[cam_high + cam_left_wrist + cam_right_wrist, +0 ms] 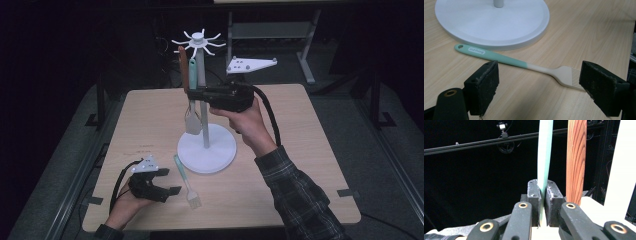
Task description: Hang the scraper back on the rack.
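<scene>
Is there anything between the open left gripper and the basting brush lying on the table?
Nothing visible. The left gripper is open, and the basting brush lies flat on bare table just past its jaws. The rack's round white base sits beyond the brush, not between them.

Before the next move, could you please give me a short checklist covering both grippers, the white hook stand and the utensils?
1. Right gripper shut on the mint-green spatula handle: ok, pads clamp it from both sides.
2. Spatula's top hole seated on a hook of the white stand: cannot tell.
3. Brown wooden handle apart from the gripped handle: ok, a gap shows between them.
4. Left gripper open: ok, jaws spread wide.
5. Mint-and-cream basting brush flat on the wooden table, beside the stand's round base: ok.
6. Brush between the left gripper's jaws: not ok, it lies just beyond them.
</scene>
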The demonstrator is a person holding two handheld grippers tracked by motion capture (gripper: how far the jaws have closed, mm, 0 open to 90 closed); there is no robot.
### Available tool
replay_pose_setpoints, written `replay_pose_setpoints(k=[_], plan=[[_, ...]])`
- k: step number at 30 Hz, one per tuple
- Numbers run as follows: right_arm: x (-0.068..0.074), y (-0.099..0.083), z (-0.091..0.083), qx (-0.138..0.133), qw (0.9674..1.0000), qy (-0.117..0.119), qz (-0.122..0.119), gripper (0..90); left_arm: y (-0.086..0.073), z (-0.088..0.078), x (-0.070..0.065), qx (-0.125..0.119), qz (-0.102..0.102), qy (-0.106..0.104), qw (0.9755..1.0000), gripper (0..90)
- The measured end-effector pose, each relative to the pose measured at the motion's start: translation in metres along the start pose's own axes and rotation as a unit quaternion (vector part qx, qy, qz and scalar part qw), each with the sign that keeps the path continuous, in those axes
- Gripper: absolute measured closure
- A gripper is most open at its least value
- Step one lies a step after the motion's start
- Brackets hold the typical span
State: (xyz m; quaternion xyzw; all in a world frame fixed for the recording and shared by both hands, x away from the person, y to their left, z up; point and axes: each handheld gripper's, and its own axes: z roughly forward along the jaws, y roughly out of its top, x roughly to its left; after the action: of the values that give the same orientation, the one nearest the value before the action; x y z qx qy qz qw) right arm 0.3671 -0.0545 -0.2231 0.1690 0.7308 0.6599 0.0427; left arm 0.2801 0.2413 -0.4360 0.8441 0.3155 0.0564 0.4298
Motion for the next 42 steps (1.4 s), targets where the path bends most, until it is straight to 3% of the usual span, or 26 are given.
replay_pose_setpoints(k=[29,33,37,41,42], plan=[[-0.017,0.002,0.006,0.001,0.9997,-0.006,0.023,84.2,0.0,-0.001,0.0,0.0,-0.003,-0.008,1.0,15.4],[-0.017,0.002,0.006,0.001,0.9998,-0.006,0.017,83.6,0.001,-0.002,-0.002,0.01,0.003,-0.009,0.9999,13.2],[-0.016,0.001,0.004,0.0,0.9999,-0.015,0.005,77.0,0.003,-0.005,-0.004,0.008,0.013,-0.011,0.9998,13.2],[-0.016,-0.002,0.0,0.007,0.9996,-0.028,-0.005,67.9,0.003,-0.005,-0.004,0.013,0.015,0.003,0.9998,13.2],[-0.016,-0.005,-0.002,0.011,0.9993,-0.035,-0.008,62.2,0.002,-0.006,-0.004,0.014,0.014,0.006,0.9998,13.5]])
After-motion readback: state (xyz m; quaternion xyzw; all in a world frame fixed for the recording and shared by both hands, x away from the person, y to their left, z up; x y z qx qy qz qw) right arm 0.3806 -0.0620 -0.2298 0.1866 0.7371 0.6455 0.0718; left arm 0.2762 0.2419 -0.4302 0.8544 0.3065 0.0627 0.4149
